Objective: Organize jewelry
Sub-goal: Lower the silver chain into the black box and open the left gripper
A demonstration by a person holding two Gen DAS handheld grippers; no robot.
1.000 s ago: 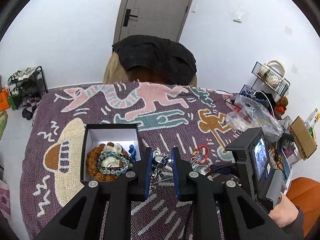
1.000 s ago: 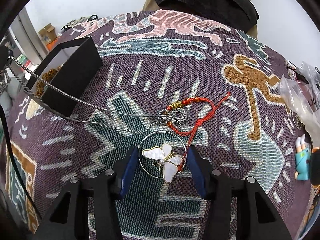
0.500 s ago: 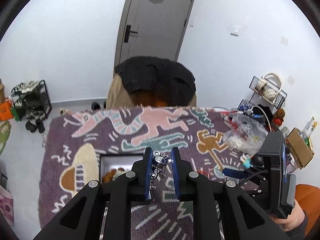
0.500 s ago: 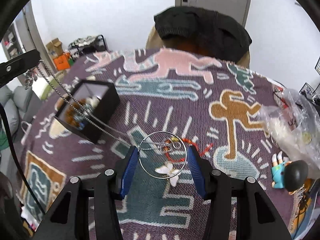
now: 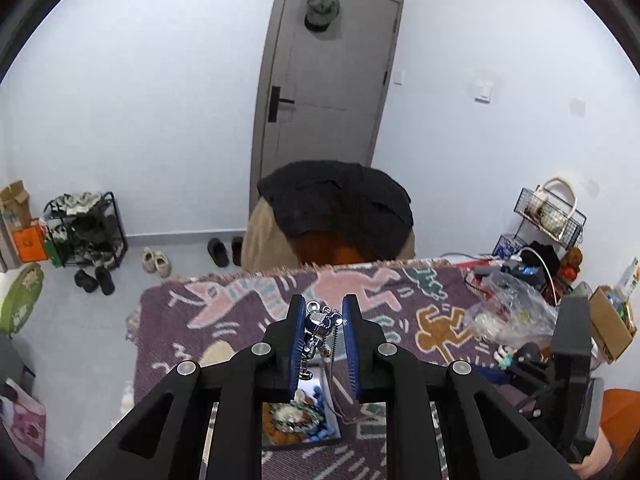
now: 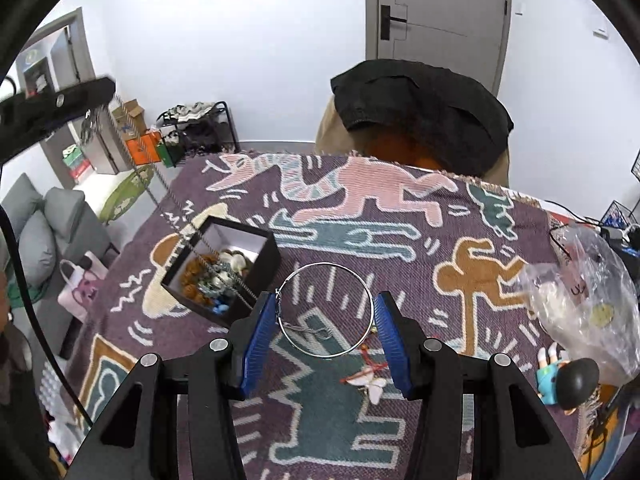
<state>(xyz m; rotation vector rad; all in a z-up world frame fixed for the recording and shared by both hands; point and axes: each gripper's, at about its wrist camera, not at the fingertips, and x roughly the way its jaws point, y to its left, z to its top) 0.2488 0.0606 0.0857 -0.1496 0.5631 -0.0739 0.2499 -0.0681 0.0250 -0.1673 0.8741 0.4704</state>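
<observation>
No text, label, brand or number can be read in either view. The cardboard boxes (image 6: 130, 114) and the orange box (image 6: 141, 148) by the wall bear marks too small to make out. The clear bag (image 6: 584, 300) has a dark scribble and a round yellowish sticker on it, both illegible. The tote bag (image 6: 82, 286) on the floor shows only a cartoon face. The blanket (image 6: 400, 216) carries figures and squiggles, no letters.
</observation>
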